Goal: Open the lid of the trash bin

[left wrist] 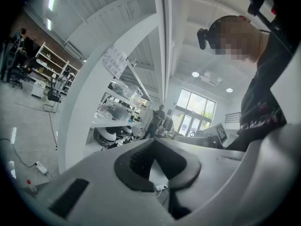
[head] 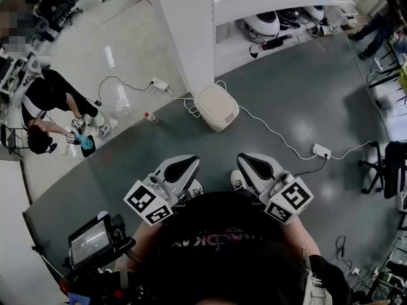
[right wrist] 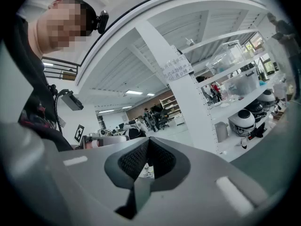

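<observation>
The trash bin (head: 216, 107), cream-white with rounded corners, stands on the grey floor ahead of me with its lid down. Both grippers are held close to my body, well short of the bin, and point level towards it. My left gripper (head: 193, 161) is shut with nothing in it; in the left gripper view its jaws (left wrist: 154, 141) meet at the tips. My right gripper (head: 244, 158) is also shut and empty, and in the right gripper view its tips (right wrist: 148, 139) are together. Neither gripper view shows the bin.
A white cable runs past the bin to a power strip (head: 321, 150) on the right and another (head: 159, 83) by the white pillar (head: 184, 30). Shelves (head: 280, 2) stand behind. A person (head: 44, 100) crouches at left. An office chair (head: 388, 167) is at right.
</observation>
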`<state>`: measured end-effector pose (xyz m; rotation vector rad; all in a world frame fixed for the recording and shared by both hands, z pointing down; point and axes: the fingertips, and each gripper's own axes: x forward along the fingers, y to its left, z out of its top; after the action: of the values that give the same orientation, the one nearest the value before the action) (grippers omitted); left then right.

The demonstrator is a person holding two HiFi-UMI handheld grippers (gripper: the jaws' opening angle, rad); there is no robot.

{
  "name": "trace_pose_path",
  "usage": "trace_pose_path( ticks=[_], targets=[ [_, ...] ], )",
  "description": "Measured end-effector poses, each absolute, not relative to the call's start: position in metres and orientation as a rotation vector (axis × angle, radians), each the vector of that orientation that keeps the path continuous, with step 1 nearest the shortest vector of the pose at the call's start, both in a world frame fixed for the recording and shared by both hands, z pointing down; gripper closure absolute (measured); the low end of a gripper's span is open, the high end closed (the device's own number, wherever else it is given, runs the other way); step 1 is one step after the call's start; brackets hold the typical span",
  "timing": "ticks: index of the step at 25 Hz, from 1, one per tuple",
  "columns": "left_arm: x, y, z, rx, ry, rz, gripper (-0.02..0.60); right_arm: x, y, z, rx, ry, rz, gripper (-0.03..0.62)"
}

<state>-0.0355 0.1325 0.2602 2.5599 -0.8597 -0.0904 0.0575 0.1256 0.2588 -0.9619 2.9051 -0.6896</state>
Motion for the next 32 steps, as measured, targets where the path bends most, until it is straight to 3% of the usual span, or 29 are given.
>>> trace_pose_path(
  ticks=[32],
  targets=[
    [-0.047, 0.123, 0.265, 2.550, -0.857, -0.085, 0.578, 0.047, 0.106, 0.261, -0.981, 2.894, -0.702, 0.586]
  ],
)
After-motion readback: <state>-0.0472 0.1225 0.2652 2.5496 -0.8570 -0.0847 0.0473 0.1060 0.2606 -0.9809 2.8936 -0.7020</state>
